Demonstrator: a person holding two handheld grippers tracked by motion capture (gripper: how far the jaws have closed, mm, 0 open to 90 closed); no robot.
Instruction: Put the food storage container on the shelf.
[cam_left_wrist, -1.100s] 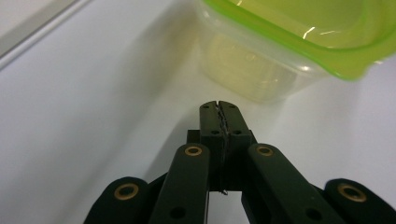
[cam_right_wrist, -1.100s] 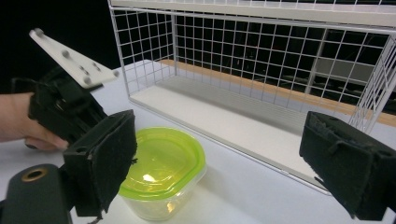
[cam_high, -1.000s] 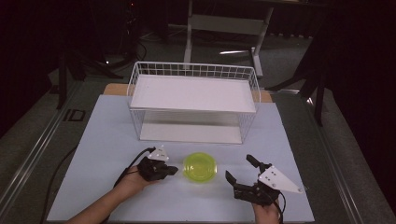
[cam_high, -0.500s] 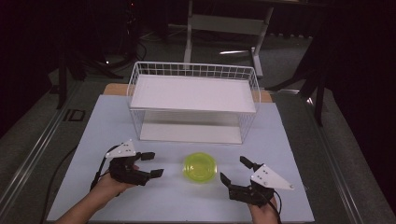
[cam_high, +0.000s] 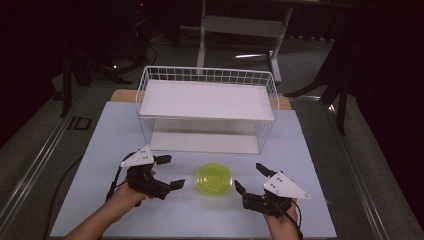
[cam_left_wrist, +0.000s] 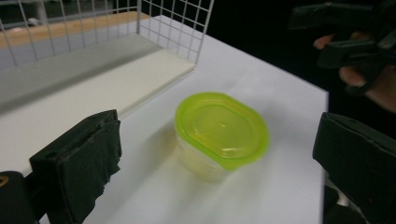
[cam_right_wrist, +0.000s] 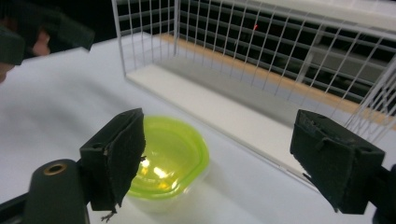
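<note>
Nearest the person, the left gripper (cam_high: 170, 172) is standing wide, its jaws having just been opening with nothing between them; the right gripper (cam_high: 248, 179) is closing slightly, also empty. Between them, the small clear plastic container with a yellow-green lid (cam_high: 214, 179) is sitting on the white table (cam_high: 310, 150). Beyond, the white wire shelf rack (cam_high: 207, 100) is standing.

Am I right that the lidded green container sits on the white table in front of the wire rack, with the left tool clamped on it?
Not quite: the left tool is open and clear of the green container, as the left gripper view shows. The container does sit lidded on the table in front of the wire rack.
</note>
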